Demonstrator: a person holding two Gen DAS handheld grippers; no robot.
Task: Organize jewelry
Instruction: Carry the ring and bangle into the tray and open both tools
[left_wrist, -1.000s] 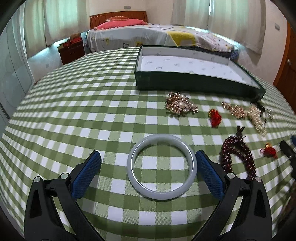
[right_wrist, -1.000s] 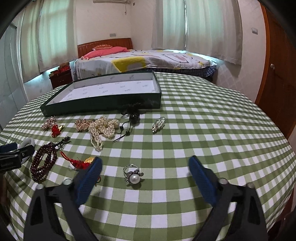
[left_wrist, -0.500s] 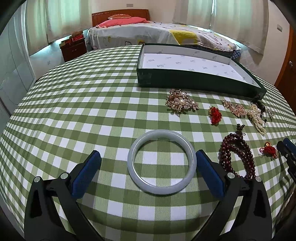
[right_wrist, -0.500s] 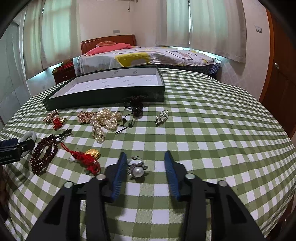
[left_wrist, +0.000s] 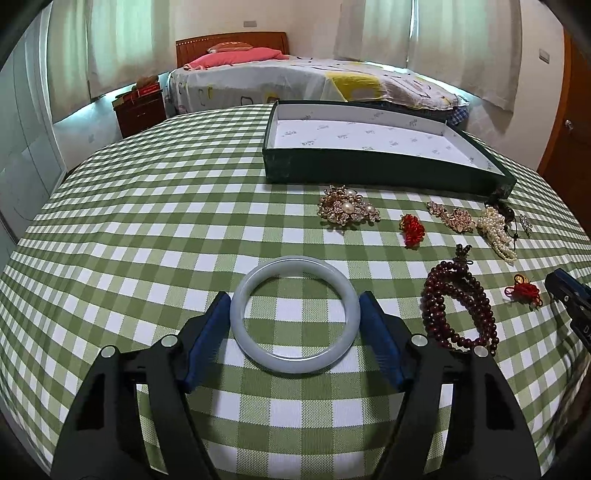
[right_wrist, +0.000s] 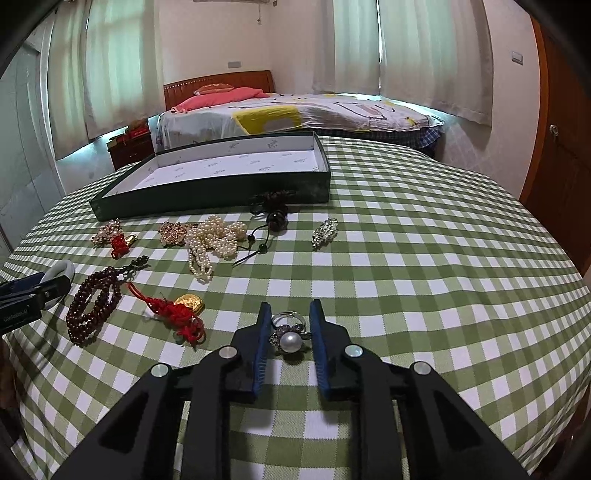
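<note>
Broadly, the worktop (left_wrist: 147, 229) fills both views under a green-and-white check cloth, with a bed (left_wrist: 295, 81) in the room beyond its far edge. A dark green box (left_wrist: 369, 170) with a white lining sits on the far half of the worktop, open at the top.

Jewelry lies in a loose band on the near side of the box. In the left wrist view, the pale bangle (left_wrist: 294, 314) lies flat, and the left claw (left_wrist: 294, 314) is closed in around it, a blue pad touching its rim on each side. To the right of the bangle lies a coil of dark red beads (left_wrist: 458, 306); further right is a red knot (left_wrist: 522, 293). Farther off, near the box, are a gold brooch (left_wrist: 347, 210), a red tassel (left_wrist: 412, 229) and a heap of pearls (left_wrist: 496, 230).

In the right wrist view, the ring (right_wrist: 290, 330) with a white pearl sits on the cloth between the fingers of the right claw (right_wrist: 289, 321), which is nearly closed; a thin gap shows on either side of the ring, and I cannot tell whether the pads touch it. Left of the ring lie a gold charm (right_wrist: 189, 303) on its red knot and the beads. A small silver clip (right_wrist: 325, 232) lies alone farther off, to the right of the pearls.
</note>
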